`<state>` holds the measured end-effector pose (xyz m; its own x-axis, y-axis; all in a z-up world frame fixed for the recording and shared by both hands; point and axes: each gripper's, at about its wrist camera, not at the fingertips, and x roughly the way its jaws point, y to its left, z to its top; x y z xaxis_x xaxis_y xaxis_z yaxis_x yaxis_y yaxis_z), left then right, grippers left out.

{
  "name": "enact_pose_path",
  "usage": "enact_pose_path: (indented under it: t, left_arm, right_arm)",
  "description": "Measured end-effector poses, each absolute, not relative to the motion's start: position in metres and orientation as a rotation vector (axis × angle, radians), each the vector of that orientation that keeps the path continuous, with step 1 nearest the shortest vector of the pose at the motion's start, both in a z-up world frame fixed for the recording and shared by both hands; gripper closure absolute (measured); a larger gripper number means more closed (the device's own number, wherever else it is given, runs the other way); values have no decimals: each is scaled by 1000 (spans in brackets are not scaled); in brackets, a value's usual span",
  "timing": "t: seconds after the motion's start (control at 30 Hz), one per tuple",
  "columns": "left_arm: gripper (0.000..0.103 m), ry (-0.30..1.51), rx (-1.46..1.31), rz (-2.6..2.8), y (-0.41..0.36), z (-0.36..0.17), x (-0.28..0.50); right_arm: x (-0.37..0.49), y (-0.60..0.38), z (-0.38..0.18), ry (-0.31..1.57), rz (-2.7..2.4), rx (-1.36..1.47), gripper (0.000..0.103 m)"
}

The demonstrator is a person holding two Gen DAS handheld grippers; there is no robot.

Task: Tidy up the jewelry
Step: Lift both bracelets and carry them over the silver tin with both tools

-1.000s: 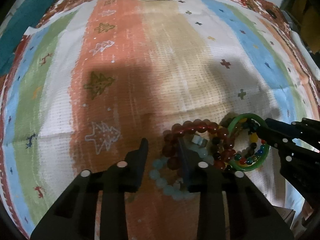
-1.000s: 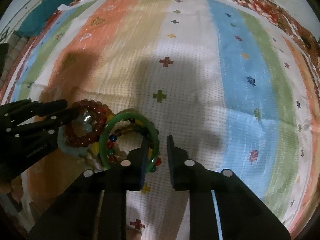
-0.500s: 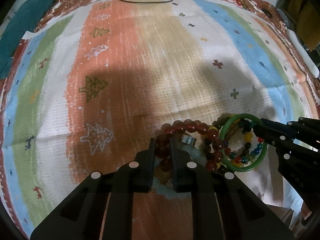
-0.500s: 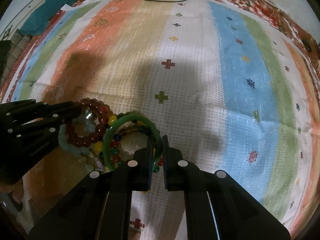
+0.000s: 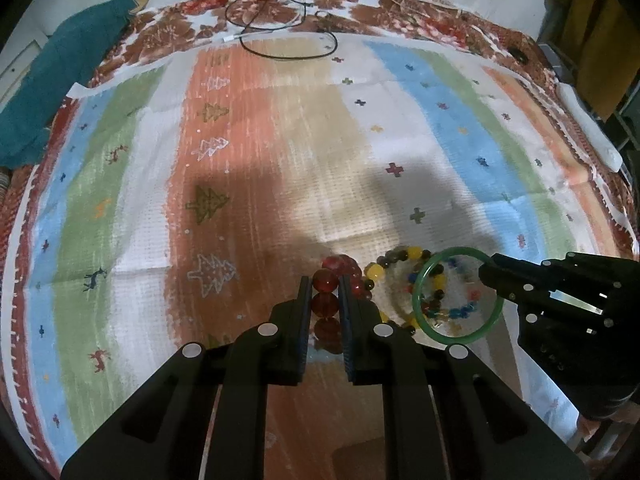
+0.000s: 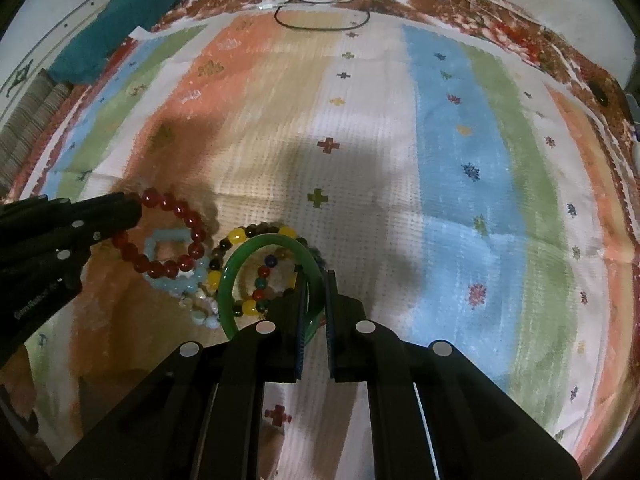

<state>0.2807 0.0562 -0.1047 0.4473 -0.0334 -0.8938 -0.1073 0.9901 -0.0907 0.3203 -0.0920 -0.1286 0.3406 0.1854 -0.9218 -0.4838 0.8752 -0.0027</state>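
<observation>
Far left, a teal cloth (image 5: 60, 88) lies off the striped mat (image 5: 280, 152); no part in this.

Next, L gripper (image 5: 325, 294): jaws nearly together, pinching the red bead bracelet (image 6: 168, 236) by a couple of beads. In the right wrist view that bracelet hangs as an open loop from the L tips, looking clear of the mat, w/ a pale blue bracelet (image 6: 172, 280) lying under and behind it on the mat.

Middle: the leftover pile. Yellow-and-dark bead bracelet (image 5: 394, 264), a multicolour one (image 6: 266, 276) of small beads, plus some whitish beads near the pale blue one, too blurred to tell what. All touching or overlapping, not sorted.

Right of that, the green bangle (image 5: 458, 292). R gripper (image 6: 314, 300) is pressed shut on its rim, bangle standing on edge between the pads. Through the ring you see the multicolour beads, so it's above or in front of the pile; can't tell if it's fully free of them.

Far end of the mat: a black cord (image 5: 288, 40), irrelevant.

Progress, my read: early. Two pieces are gripped and prob. being separated from the heap, nothing laid out yet. No tray or box in view, so the wide bare mat is likely where they go. Left to do: place these two apart, then untangle at least three more.
</observation>
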Motion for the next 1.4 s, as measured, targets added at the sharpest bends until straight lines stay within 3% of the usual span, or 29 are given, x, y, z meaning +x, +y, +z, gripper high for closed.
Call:
enact_pose_path:
  t: [1.4]
  left_arm:
    - [91, 964, -152, 25, 33, -26, 198]
  right_arm:
    - [260, -111, -75, 1027, 475, -233, 94]
